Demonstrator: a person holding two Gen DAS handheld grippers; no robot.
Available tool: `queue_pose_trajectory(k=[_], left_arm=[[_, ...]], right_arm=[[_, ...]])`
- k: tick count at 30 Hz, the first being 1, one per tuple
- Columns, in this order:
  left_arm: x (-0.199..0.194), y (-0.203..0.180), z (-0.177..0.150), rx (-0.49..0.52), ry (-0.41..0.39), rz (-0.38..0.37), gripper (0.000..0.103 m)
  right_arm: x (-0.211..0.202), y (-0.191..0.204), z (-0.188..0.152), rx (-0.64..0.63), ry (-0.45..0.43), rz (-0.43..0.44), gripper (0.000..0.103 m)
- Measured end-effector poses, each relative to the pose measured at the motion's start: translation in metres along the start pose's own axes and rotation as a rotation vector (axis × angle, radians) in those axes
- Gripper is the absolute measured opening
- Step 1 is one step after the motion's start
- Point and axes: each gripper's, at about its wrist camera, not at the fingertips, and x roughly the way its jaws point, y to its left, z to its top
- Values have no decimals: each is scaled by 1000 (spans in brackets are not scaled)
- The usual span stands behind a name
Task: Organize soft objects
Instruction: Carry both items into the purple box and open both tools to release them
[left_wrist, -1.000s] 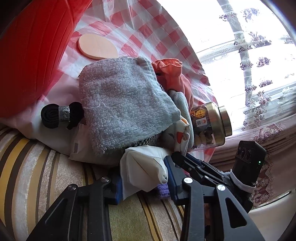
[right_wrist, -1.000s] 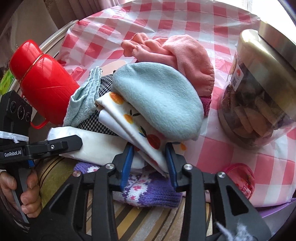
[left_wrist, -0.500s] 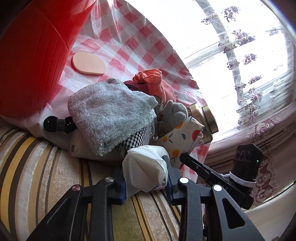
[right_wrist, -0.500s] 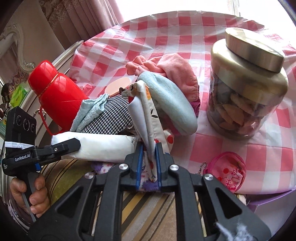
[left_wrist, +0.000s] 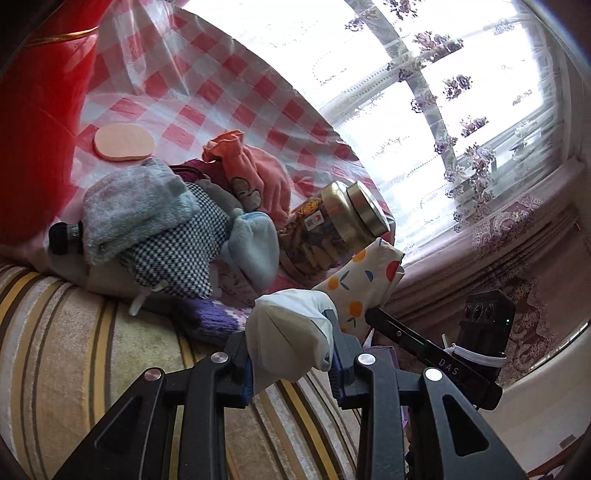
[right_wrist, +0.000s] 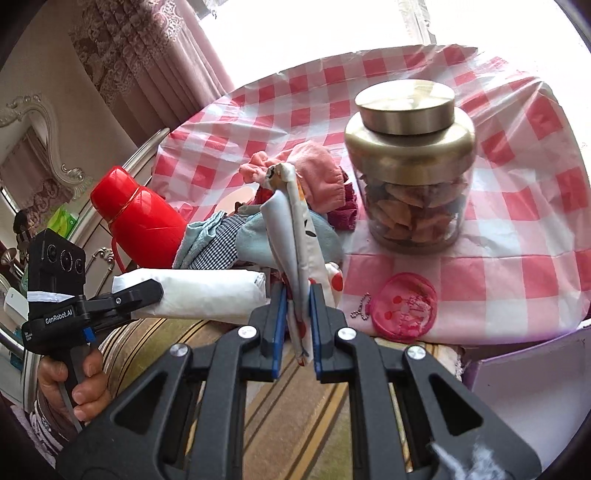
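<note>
A heap of soft things lies on the red-checked tablecloth (right_wrist: 517, 229): a light blue towel (left_wrist: 129, 206), a houndstooth cloth (left_wrist: 177, 254), a blue fleece piece (left_wrist: 255, 247), a pink garment (left_wrist: 258, 173) and a purple knit (left_wrist: 210, 317). My left gripper (left_wrist: 291, 354) is shut on the end of a folded white cloth (left_wrist: 288, 332), which the right wrist view shows as a long white bundle (right_wrist: 199, 291) clear of the heap. My right gripper (right_wrist: 297, 306) is shut on a fruit-print cloth (right_wrist: 295, 236) that stands up from its pads. The same fruit-print cloth (left_wrist: 362, 280) shows beside the left gripper.
A glass jar with a gold lid (right_wrist: 410, 177) stands to the right of the heap, a red flask (right_wrist: 144, 225) to its left. A pink round pouch (right_wrist: 404, 306) and a peach disc (left_wrist: 123, 142) lie on the tablecloth. A striped cushion (left_wrist: 74, 350) runs below; a purple box (right_wrist: 517, 387) sits lower right.
The right gripper shut on the fruit-print cloth and drew it up out of the heap. Both grippers rose and backed away, and the white cloth slid out from under the heap.
</note>
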Motion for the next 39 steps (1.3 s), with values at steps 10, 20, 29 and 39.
queue_pose_trajectory(k=[10, 20, 29, 39], left_arm=[[61, -81, -21, 162, 189, -95, 32], [199, -183, -82, 417, 592, -91, 32], [328, -232, -176, 619, 1005, -3, 32], [397, -236, -187, 582, 1011, 52, 79]], right_arm=[[-81, -86, -40, 146, -84, -165, 15], [-131, -195, -109, 312, -19, -446, 15], [-139, -255, -146, 393, 49, -567, 15], [-136, -288, -155, 379, 112, -660, 19]])
